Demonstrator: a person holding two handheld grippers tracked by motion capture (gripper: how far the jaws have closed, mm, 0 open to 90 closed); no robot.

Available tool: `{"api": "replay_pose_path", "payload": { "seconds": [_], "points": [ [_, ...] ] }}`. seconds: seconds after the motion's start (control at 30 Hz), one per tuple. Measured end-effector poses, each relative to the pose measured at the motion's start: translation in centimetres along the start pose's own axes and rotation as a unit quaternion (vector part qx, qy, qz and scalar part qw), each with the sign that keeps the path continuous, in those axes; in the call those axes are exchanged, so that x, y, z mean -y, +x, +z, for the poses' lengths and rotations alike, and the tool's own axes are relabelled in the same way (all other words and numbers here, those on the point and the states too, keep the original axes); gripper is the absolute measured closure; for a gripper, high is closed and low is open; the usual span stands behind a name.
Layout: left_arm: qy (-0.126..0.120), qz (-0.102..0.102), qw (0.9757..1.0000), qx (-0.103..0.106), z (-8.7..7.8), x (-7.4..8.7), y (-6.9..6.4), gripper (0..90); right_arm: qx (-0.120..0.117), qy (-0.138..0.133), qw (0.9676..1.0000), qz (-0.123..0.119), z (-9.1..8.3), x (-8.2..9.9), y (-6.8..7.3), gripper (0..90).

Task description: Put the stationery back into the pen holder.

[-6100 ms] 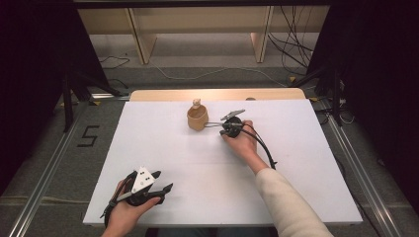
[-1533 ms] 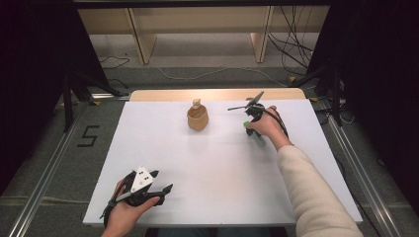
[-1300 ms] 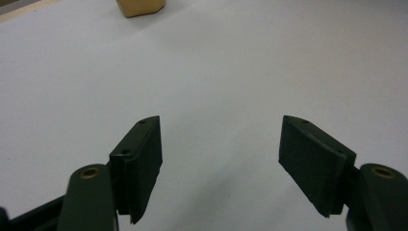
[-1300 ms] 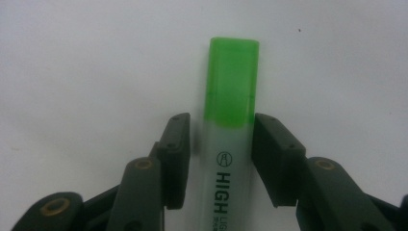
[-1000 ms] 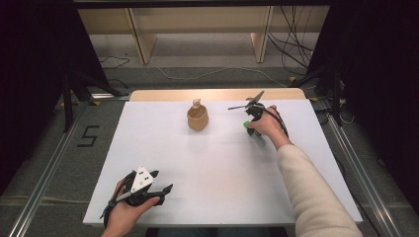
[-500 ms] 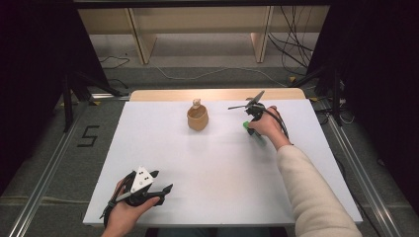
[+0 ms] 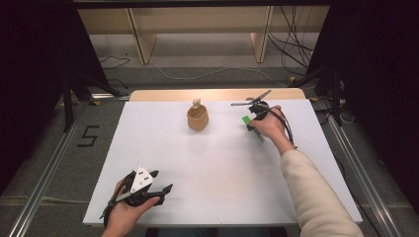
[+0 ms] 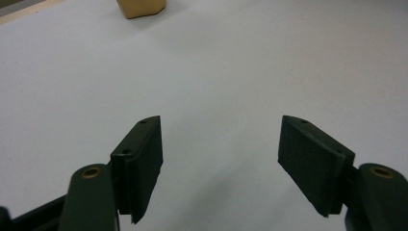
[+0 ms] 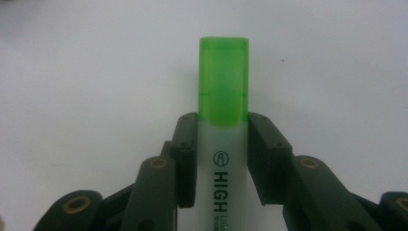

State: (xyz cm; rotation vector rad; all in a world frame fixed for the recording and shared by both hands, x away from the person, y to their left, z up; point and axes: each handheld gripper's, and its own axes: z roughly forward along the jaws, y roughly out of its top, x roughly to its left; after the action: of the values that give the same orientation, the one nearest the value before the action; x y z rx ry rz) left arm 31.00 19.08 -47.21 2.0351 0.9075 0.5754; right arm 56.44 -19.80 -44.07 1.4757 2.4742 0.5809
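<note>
The right tool [image 9: 222, 159] is clamped on a highlighter pen with a translucent white barrel and a bright green cap [image 9: 224, 96]: in the right gripper view the two black jaws press on the barrel from either side just below the cap, the cap stands clear beyond them, and black lettering reading "HIGH" runs along the barrel between the jaws. Its jaws have just been closing, with the pen between them. In the high view the right tool [image 7: 251, 104] sits at the far right part of the white surface [image 7: 217, 163], held by the person's right hand [image 7: 269, 123], whose cream sleeve [image 7: 316, 197] reaches in from the bottom right; the green of the highlighter [image 7: 246, 120] shows just beside the hand, low over the surface, though whether it touches the surface I cannot tell. A small tan wooden cup with a little pale piece sticking up at its rim [image 7: 197, 117] stands to the left of the pen, near it but apart, toward the far middle of the surface. The left tool [image 7: 153, 190] rests at the near left edge in the person's left hand [image 7: 126, 212], well apart from cup and pen. In the left gripper view its jaws stand apart with bare white surface between them, and the bottom of the tan cup [image 8: 141, 7] shows at the top edge.
</note>
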Motion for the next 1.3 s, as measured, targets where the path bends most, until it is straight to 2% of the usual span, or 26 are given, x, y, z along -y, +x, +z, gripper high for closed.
{"api": "replay_pose_path", "payload": {
  "seconds": [0.2,0.33,0.47,0.67,0.7,0.8,1.3],
  "points": [
    [0.003,0.002,1.0,0.001,0.0,0.0,0.0,32.3,-0.012,-0.052,0.9985,0.006,-0.6,0.8,0.4,66.9],
    [0.003,0.001,1.0,0.001,0.0,0.0,0.0,32.3,-0.023,-0.086,0.996,0.013,-1.0,1.0,0.7,66.9],
    [0.003,0.001,1.0,0.001,0.0,0.0,0.0,32.3,-0.029,-0.115,0.993,0.01,-1.3,1.0,1.1,66.9],
    [0.001,-0.002,1.0,0.0,0.0,0.0,0.0,32.3,-0.047,-0.146,0.9881,0.017,-1.6,0.8,1.8,66.9],
    [0.001,-0.001,1.0,0.0,0.0,0.0,0.0,32.3,-0.049,-0.152,0.9871,0.011,-1.6,0.7,1.8,66.9],
    [0.003,0.002,1.0,0.0,0.0,0.0,0.0,32.3,-0.05,-0.161,0.9856,0.01,-1.5,0.7,2.2,66.9],
    [-0.001,-0.001,1.0,-0.001,0.0,0.0,0.0,32.3,-0.06,-0.229,0.9715,0.012,-1.3,-0.3,4.1,66.9]
  ]
}}
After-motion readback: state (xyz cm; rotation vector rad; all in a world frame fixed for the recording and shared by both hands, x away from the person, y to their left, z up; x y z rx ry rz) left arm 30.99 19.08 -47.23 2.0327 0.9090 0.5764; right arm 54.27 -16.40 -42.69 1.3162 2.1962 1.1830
